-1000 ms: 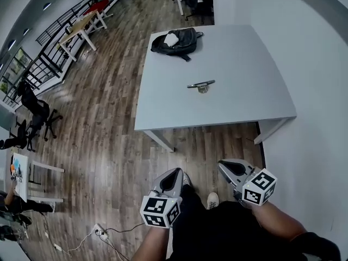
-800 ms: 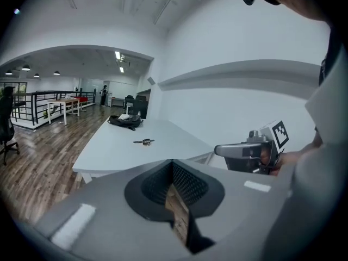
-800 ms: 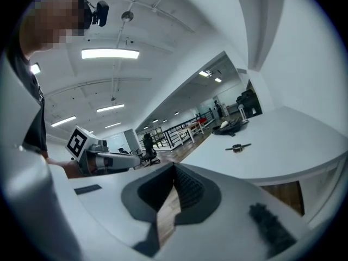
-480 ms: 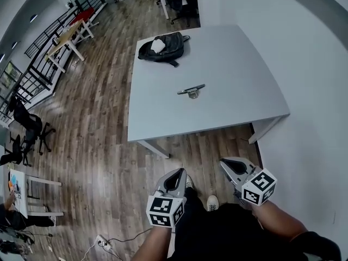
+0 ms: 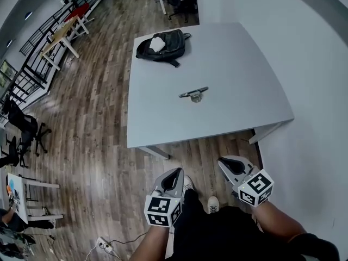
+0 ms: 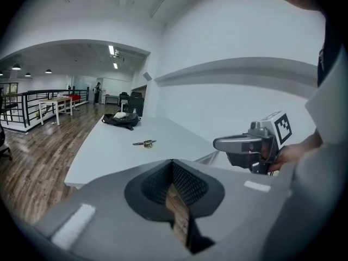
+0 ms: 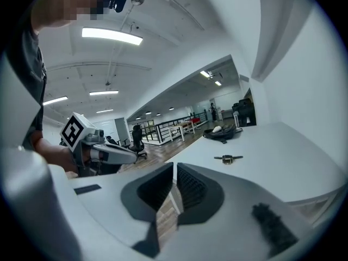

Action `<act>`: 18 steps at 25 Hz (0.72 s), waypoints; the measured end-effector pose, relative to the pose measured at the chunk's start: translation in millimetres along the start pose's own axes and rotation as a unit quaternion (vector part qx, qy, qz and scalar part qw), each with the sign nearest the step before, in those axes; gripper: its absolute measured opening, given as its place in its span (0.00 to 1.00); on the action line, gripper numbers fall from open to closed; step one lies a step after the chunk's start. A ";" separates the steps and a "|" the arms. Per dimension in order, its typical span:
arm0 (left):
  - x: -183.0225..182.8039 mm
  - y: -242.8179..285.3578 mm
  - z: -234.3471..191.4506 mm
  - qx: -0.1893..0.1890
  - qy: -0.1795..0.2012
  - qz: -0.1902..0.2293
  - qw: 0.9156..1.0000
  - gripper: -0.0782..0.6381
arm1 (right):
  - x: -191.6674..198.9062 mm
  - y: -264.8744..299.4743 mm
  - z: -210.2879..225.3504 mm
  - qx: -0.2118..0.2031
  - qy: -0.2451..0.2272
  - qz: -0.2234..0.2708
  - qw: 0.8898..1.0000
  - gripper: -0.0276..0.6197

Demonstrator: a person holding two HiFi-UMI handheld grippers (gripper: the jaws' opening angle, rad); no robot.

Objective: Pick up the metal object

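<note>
The right gripper, held low in front of the person's body at the near right, is pointing slightly down toward the table. Its jaws have just been opening and are standing a thin slit apart, with nothing between them. The left gripper, held alongside at the near left, is showing its jaws closed tip to tip and empty.

Only the head view is showing the person's shoes, and only the right gripper view is showing the ceiling lights.

The metal object is lying near the middle of the grey table, well apart from both grippers. A black backpack is sitting at the table's far left corner. A wooden floor is stretching left toward a railing, and a white wall is running along the right.
</note>
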State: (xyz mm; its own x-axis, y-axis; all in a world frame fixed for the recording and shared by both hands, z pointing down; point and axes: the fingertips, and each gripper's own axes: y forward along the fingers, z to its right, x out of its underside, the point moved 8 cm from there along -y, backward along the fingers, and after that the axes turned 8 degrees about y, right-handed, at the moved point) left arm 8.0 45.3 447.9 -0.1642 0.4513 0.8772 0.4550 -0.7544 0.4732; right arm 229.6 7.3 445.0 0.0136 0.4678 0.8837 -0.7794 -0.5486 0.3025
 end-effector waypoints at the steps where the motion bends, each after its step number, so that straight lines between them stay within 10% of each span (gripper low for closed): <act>1: -0.9 5.7 -5.4 0.003 -0.001 -0.003 1.000 0.12 | -2.0 6.2 4.1 0.003 0.000 0.000 1.000 0.05; 18: -38.0 74.3 -106.6 0.058 0.014 -0.005 0.998 0.12 | -40.2 110.9 49.9 0.088 -0.066 -0.032 0.993 0.16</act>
State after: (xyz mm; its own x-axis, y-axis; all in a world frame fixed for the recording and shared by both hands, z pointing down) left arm -45.3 -78.7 458.5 -0.1937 0.4437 0.8750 0.5518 -0.6882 0.4711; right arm 173.8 -106.9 460.8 0.1513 0.4174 0.8960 -0.6532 -0.6381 0.4076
